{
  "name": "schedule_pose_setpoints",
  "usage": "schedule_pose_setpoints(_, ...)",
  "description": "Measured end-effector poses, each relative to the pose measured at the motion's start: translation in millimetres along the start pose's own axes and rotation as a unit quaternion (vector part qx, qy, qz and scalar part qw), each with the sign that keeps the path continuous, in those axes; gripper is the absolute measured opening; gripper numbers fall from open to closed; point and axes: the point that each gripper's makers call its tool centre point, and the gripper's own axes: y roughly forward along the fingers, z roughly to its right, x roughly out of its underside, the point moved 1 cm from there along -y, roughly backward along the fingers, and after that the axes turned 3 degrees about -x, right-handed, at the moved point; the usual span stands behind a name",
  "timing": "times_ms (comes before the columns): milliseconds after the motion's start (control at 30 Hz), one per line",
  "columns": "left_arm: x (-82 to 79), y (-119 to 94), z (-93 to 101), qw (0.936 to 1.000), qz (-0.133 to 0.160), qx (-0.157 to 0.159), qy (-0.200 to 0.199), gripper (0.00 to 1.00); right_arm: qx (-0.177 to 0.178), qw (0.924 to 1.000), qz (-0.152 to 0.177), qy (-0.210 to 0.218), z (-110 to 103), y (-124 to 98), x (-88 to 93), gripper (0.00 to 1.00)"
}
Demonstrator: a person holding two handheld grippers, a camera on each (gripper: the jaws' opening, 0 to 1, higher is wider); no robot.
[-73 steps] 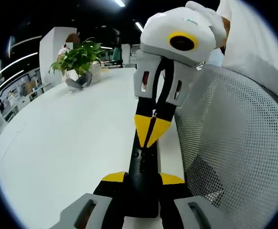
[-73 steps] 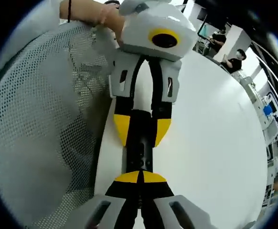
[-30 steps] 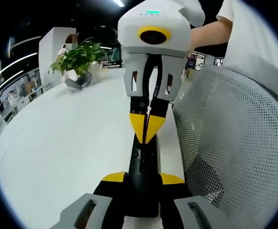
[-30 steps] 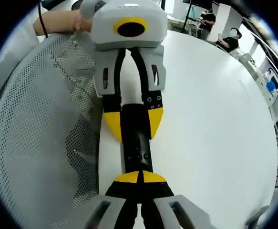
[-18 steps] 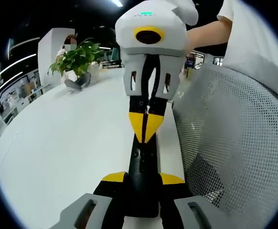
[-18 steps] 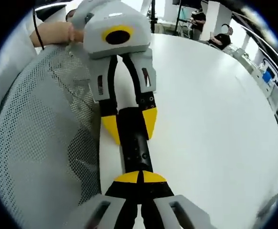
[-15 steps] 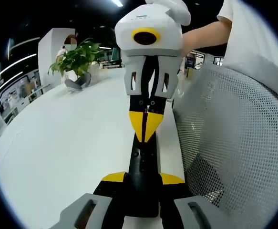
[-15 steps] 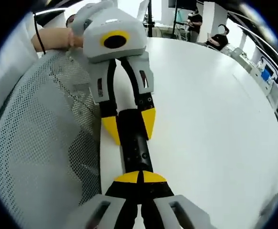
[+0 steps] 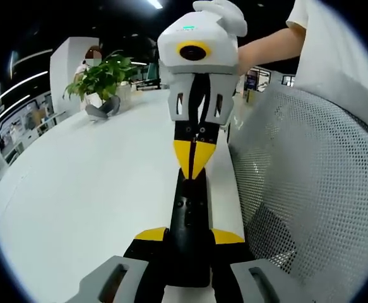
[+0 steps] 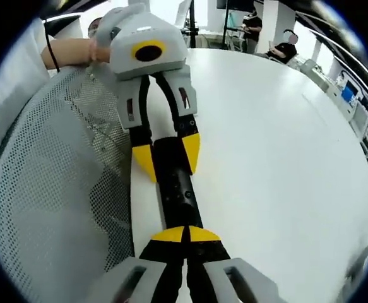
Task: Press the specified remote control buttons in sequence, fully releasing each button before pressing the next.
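The black remote control [image 9: 189,221] is clamped at its near end between the jaws of the left gripper [image 9: 189,237], above the white counter [image 9: 76,196]; the right gripper [image 10: 185,235], its jaws pressed together, is set tip-down on the remote's button face; a press appears to be under way; how many presses remain cannot be told.

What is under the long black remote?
Under the remote control lies the white table, beside a mesh chair back. The left claw clamps its sides; the right claw's closed tips cover its top. Its underside is hidden.
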Motion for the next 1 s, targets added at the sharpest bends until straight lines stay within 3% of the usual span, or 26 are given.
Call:
schedule_pose_setpoints(300,-0.3,0.3,0.2,1.0000,0.001,0.001,0.003,0.24,0.003,0.9984,-0.030,-0.048,-1.0,3.1,-2.8,0.00)
schedule_pose_setpoints(533,0.4,0.7,0.0,1.0000,0.001,0.002,0.002,0.24,0.010,0.9976,0.044,0.052,1.9,2.0,-3.6,0.00)
schedule_pose_setpoints(700,0.4,0.4,0.1,1.0000,0.002,0.001,0.001,0.24,0.019,0.9940,0.081,0.071,1.7,0.7,-3.2,0.00)
schedule_pose_setpoints(800,0.4,0.2,0.4,1.0000,0.002,0.000,0.001,0.24,0.016,0.9953,0.090,0.032,1.6,0.4,-5.5,0.00)
schedule_pose_setpoints(867,0.3,-0.1,1.3,1.0000,-0.002,-0.003,0.004,0.24,0.036,0.9968,0.070,0.018,7.8,-1.7,-3.1,0.00)
schedule_pose_setpoints(1000,0.3,-0.6,0.9,1.0000,-0.001,-0.003,0.003,0.24,0.022,0.9969,0.076,0.003,5.7,-4.0,-13.2,0.00)
